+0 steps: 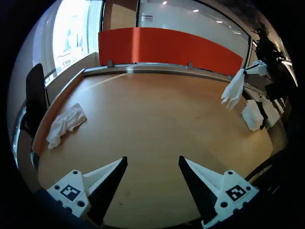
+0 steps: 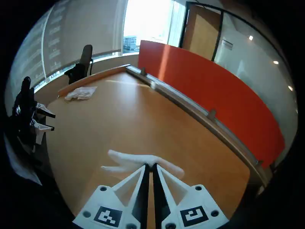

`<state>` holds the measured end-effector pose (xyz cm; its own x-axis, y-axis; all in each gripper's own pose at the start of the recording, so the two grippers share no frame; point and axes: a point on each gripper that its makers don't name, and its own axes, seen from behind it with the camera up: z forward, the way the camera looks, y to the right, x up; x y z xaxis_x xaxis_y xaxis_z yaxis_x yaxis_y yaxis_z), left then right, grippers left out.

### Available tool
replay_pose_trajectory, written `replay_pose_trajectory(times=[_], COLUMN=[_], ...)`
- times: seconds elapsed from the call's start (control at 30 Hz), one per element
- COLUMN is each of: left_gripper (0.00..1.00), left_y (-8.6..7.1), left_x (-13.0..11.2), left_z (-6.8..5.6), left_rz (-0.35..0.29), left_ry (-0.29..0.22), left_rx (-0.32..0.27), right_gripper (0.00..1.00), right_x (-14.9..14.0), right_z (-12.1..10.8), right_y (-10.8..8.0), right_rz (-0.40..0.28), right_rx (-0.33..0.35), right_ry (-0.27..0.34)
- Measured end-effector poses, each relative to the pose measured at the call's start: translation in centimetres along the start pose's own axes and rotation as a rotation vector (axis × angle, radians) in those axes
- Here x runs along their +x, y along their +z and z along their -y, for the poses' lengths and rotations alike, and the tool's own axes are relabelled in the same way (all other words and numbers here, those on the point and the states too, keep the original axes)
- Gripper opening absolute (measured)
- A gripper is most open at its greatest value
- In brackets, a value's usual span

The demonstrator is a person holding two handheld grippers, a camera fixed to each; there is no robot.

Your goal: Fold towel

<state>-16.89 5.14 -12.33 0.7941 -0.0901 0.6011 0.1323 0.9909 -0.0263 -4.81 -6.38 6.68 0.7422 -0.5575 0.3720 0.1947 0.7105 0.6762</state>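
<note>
A white towel (image 2: pixel 133 160) hangs limp from my right gripper (image 2: pixel 150 166), which is shut on its top edge. In the left gripper view the same towel (image 1: pixel 233 91) dangles above the table's right end from the right gripper (image 1: pixel 247 69). My left gripper (image 1: pixel 152 162) is open with nothing between its fingers, low over the bare wooden table (image 1: pixel 152 114). It also appears at the left of the right gripper view as the left gripper (image 2: pixel 51 120). A second crumpled white towel (image 1: pixel 65 124) lies near the table's left edge, seen far off as the crumpled towel (image 2: pixel 81 92).
A stack of folded white towels (image 1: pixel 251 114) sits at the table's right end. An orange divider (image 1: pixel 167 47) with a metal rail runs along the far edge. A black chair (image 1: pixel 36 97) stands beyond the left end, by the windows.
</note>
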Motion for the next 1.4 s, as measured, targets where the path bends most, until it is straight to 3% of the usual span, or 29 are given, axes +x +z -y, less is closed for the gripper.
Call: replay_pose_trajectory(times=[0.47, 0.77, 1.0, 1.4], left_gripper=[1.00, 1.00, 1.00, 1.00], left_y=[0.5, 0.8, 0.9, 1.0], left_x=[0.5, 1.0, 1.3, 1.4], left_z=[-1.0, -2.2, -3.1, -4.3], left_rz=[0.008, 0.012, 0.013, 0.017], left_ry=[0.005, 0.025, 0.039, 0.060], left_rx=[0.001, -0.005, -0.012, -0.027], right_gripper=[0.06, 0.06, 0.06, 0.06], right_x=[-5.8, -8.9, -11.3, -15.4], right_z=[-10.0, -14.8, -16.8, -16.8], right_y=[-4.6, -7.6, -9.2, -11.8], right_rz=[0.095, 0.142, 0.164, 0.178], right_rx=[-0.116, -0.184, -0.216, -0.242], right_ry=[0.060, 0.095, 0.132, 0.183])
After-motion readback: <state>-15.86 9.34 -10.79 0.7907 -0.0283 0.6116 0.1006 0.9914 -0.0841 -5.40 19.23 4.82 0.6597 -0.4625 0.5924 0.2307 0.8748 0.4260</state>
